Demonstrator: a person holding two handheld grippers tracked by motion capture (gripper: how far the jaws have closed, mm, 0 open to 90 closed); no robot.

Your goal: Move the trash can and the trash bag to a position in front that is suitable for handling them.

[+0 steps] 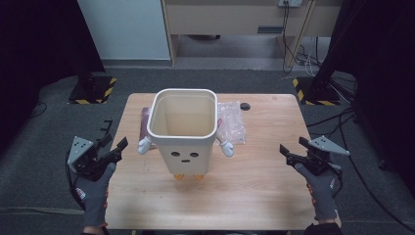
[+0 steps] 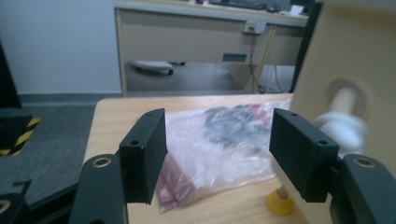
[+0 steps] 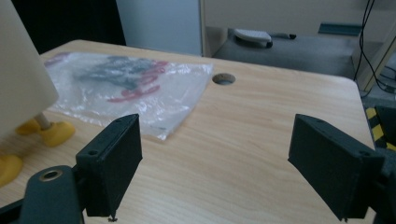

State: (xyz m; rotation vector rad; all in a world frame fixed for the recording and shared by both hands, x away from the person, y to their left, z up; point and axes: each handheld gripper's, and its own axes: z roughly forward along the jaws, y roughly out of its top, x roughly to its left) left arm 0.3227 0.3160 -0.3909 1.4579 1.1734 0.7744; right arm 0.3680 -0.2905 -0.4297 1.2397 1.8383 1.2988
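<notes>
A cream bin [image 1: 183, 132] with a drawn face, white arms and yellow feet stands upright mid-table. Behind it lies a clear plastic bag [image 1: 232, 120] with dark and red contents. My left gripper [image 1: 113, 137] hovers open beside the table's left edge, apart from the bin. In the left gripper view my left gripper [image 2: 218, 140] has nothing between its jaws; the bag [image 2: 210, 158] lies beyond, and the bin's wall [image 2: 345, 56] and white hand [image 2: 343, 127] are at right. My right gripper [image 1: 294, 146] is open over the table's right edge. In its own view my right gripper [image 3: 217, 158] is empty above bare wood.
The wooden table [image 1: 254, 181] has a round cable hole [image 1: 245, 106] at the back right. A second reddish bag [image 1: 144, 122] lies behind the bin's left side. Yellow-black floor bases [image 1: 93, 90] stand beyond the table, with cables [image 1: 298, 54] on the floor at the back right.
</notes>
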